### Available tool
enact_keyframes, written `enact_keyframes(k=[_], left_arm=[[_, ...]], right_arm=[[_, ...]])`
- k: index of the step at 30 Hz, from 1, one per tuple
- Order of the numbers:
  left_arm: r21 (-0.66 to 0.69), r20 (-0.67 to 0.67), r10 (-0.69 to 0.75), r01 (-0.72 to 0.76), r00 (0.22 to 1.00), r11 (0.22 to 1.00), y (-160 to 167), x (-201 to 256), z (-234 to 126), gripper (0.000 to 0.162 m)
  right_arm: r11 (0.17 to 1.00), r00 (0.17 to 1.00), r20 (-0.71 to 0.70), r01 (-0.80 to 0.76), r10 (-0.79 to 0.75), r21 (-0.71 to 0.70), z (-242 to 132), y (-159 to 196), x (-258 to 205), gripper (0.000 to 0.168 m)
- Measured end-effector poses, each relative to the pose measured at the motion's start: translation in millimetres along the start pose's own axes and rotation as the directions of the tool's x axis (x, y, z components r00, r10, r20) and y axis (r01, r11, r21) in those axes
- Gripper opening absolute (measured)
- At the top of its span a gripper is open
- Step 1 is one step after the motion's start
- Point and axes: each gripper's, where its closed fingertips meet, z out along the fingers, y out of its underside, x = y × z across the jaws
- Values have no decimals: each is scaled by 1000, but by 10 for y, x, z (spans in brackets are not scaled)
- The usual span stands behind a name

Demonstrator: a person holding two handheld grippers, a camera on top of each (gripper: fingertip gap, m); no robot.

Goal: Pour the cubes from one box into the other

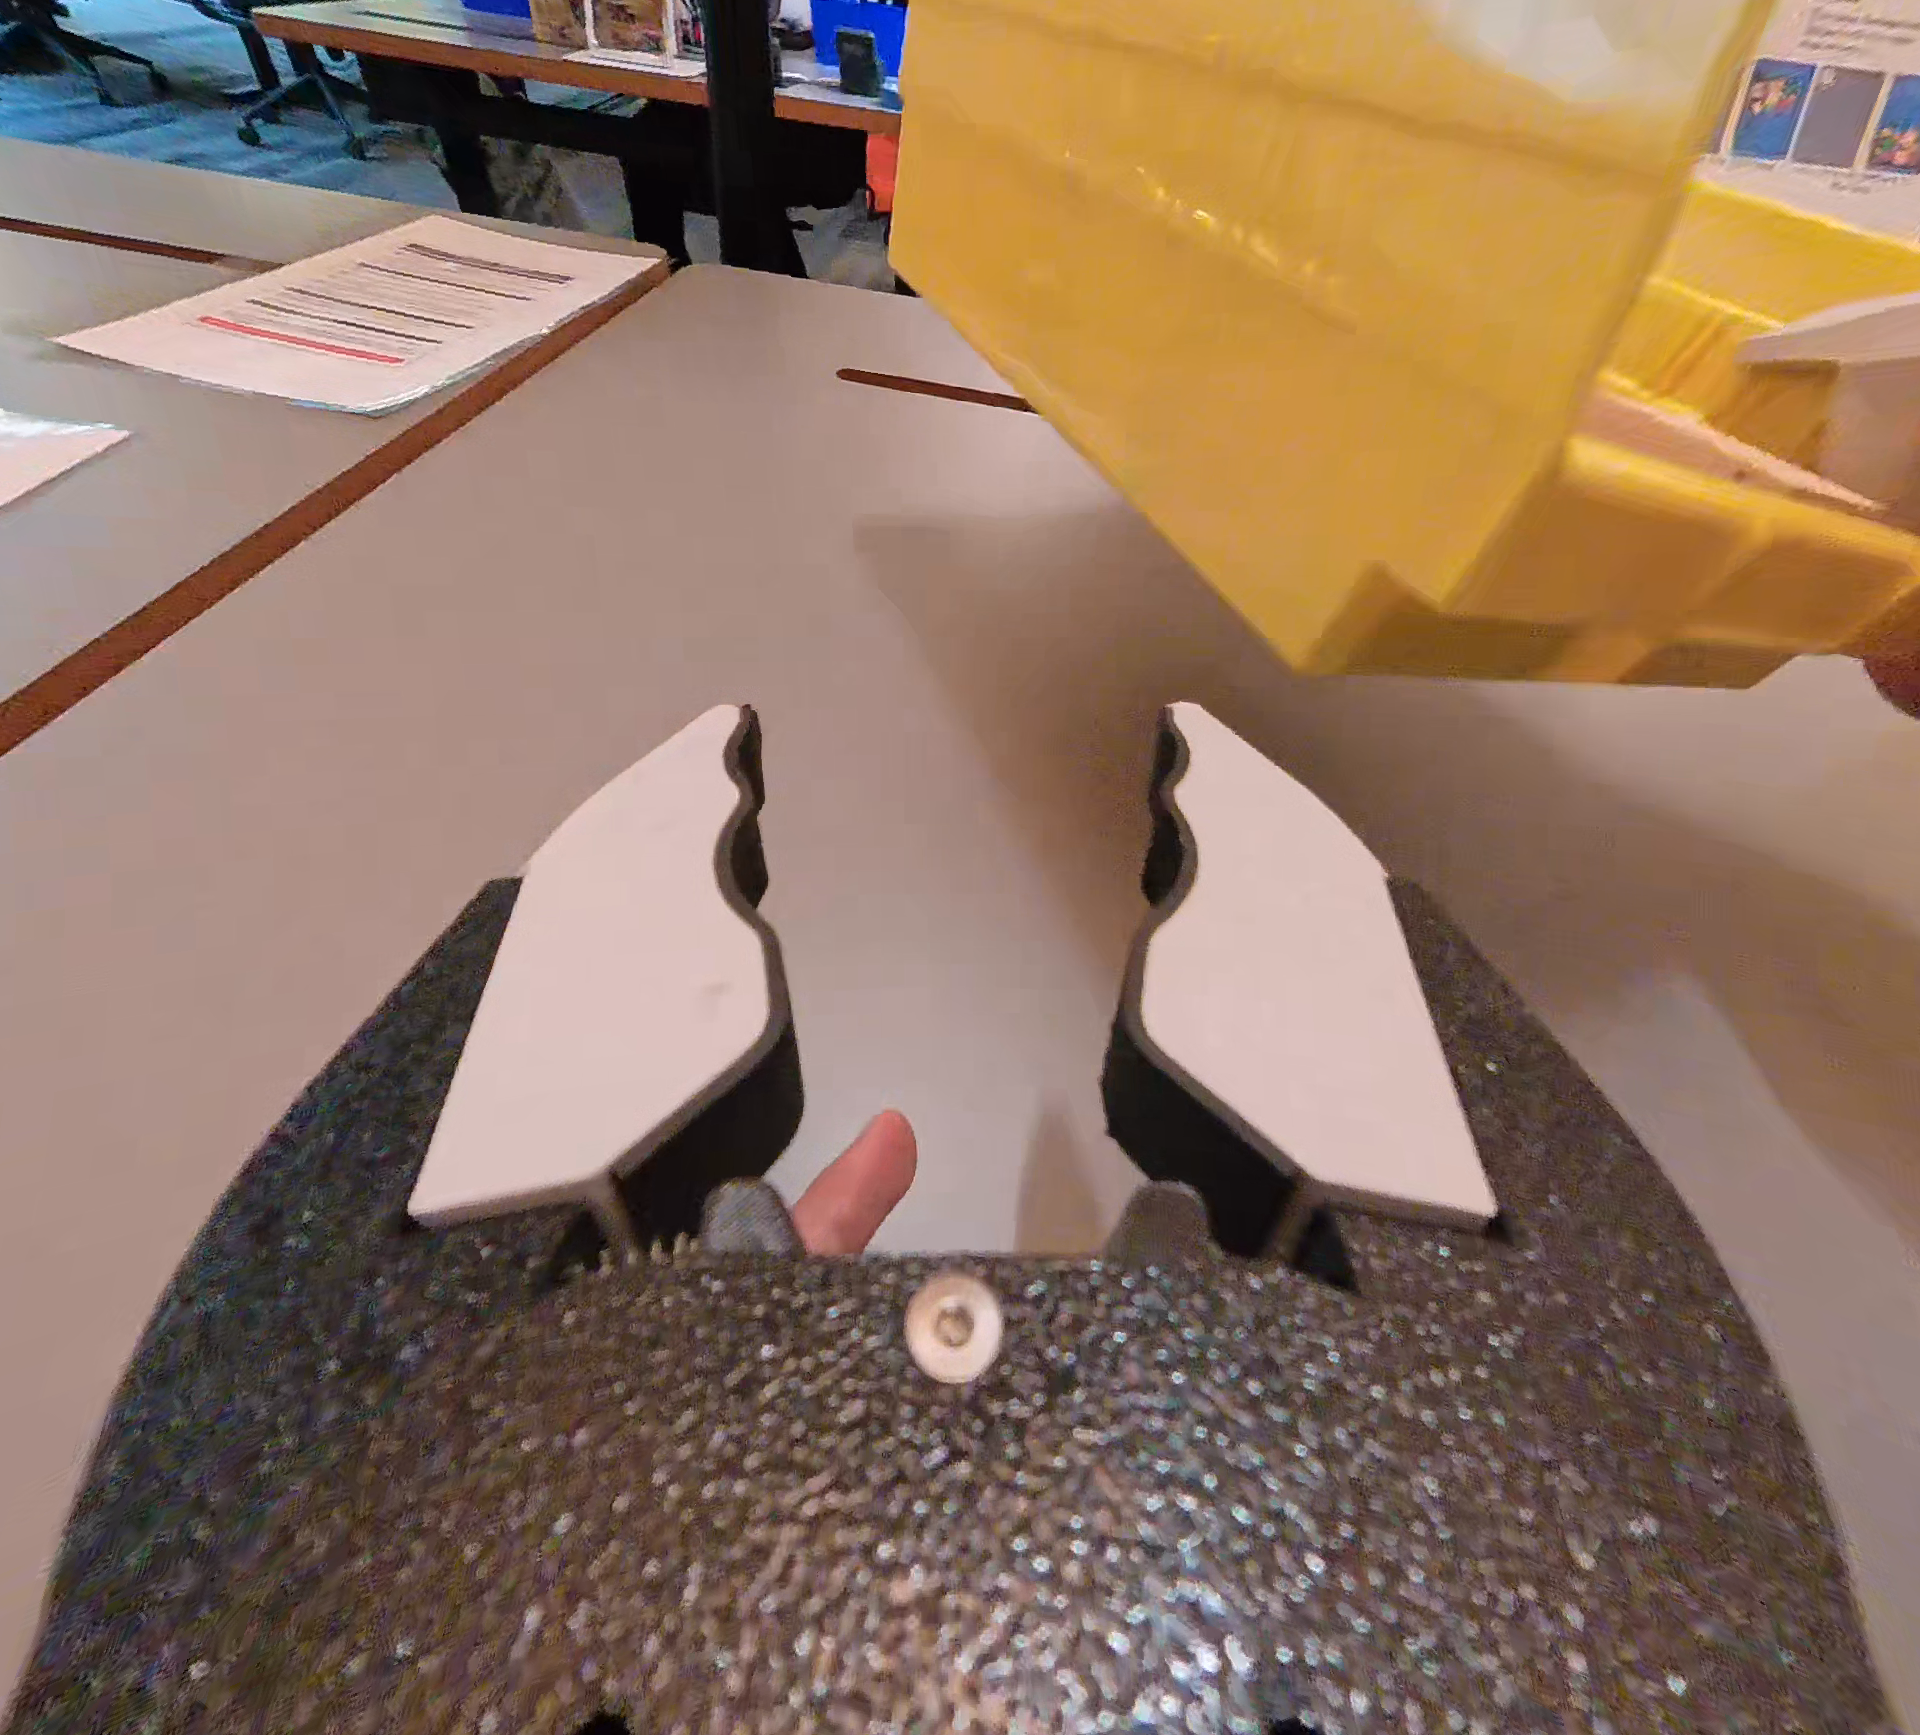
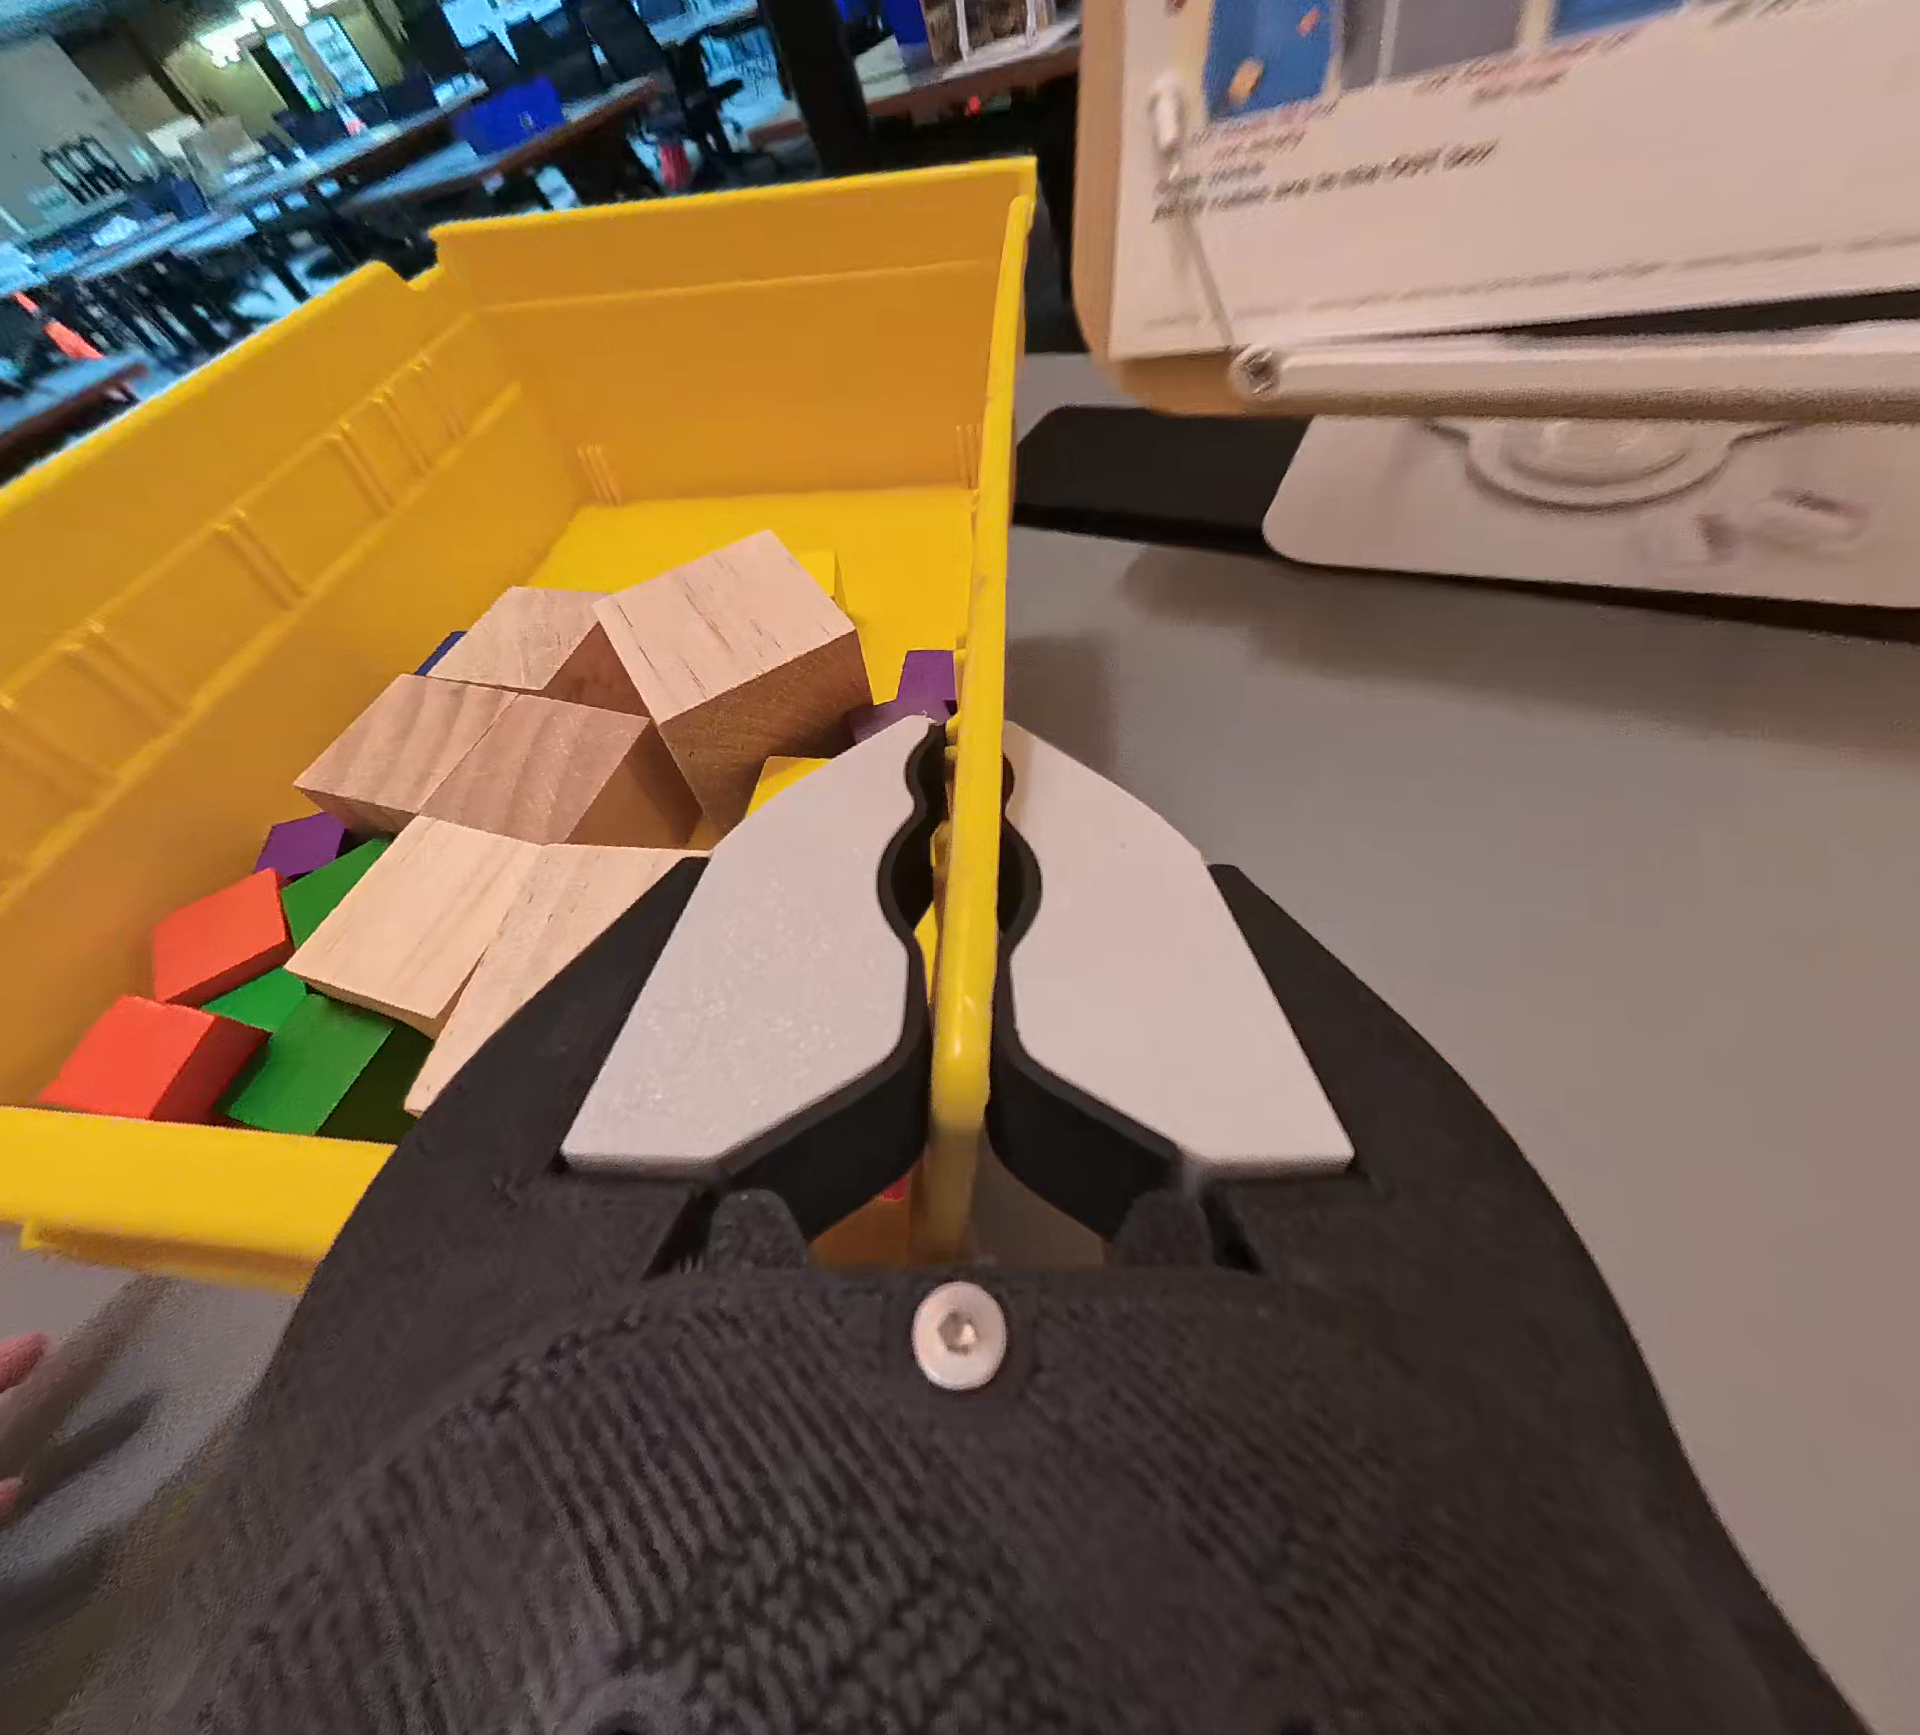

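Note:
A yellow box (image 2: 727,335) holds several pale wooden cubes (image 2: 727,646) and smaller red (image 2: 218,932), green (image 2: 312,1072) and purple (image 2: 301,844) cubes, piled toward its low front wall. My right gripper (image 2: 971,740) is shut on the box's right side wall. In the left wrist view the same box (image 1: 1299,179) hangs tilted and blurred above the table at the upper right, with wooden cubes (image 1: 1704,449) showing over its rim. My left gripper (image 1: 958,729) is open and empty over the grey table (image 1: 623,594), below and left of the box. No second box is in view.
A printed sheet (image 1: 364,314) lies on the neighbouring table to the left. A board with printed pictures (image 2: 1507,127) on a white base (image 2: 1558,511) stands close to the box's right. A black pillar (image 1: 738,23) rises beyond the table's far edge. A hand (image 2: 21,1394) shows at lower left.

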Motion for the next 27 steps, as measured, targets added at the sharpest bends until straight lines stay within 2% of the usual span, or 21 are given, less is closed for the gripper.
enact_keyframes(k=[4, 5, 8, 12, 14, 16, 18, 21, 22, 24, 27], left_arm=[[-18, 14, -22, 22, 1000, 1000, 48, -104, 39, 70], [-19, 23, -23, 23, 999, 1000, 63, -119, 44, 64], [-37, 68, 2, 0, 998, 999, 156, -194, 64, 57], [-53, 130, 59, -52, 990, 997, 187, -340, 97, 63], [-27, 132, 35, -32, 991, 999, 147, -371, 111, 63], [-15, 131, 0, 2, 991, 1000, 128, -385, 133, 63], [0, 132, -8, 8, 991, 1000, 99, -372, 152, 63], [-2, 135, 15, -15, 991, 1000, 94, -326, 196, 63], [-11, 133, 16, -15, 991, 1000, 104, -313, 214, 63], [-12, 132, 16, -14, 991, 1000, 93, -287, 228, 64], [-6, 128, 52, -52, 990, 999, 60, -257, 238, 64]], right_arm=[[996, 996, -40, 80, -82, -43, 249, 281, -181, 5], [994, 993, -53, 103, -105, -39, 282, 323, -206, 5], [995, 994, -74, 73, -78, -70, 379, 490, -204, 5], [998, 991, -123, 53, -56, -32, 432, 565, -177, 6], [1000, 991, -134, -3, 3, 0, 453, 606, -210, 6], [1000, 988, -155, 4, -1, 19, 470, 637, -274, 7], [1000, 992, -128, 0, 1, 9, 490, 653, -420, 15], [998, 999, 33, 21, -19, -63, 529, 719, -730, 41], [996, 997, 69, 31, -25, -81, 501, 709, -782, 44], [997, 992, 111, 60, -54, -49, 353, 577, -804, 46], [987, 982, 113, 155, -150, -32, -94, 363, -624, 63]])
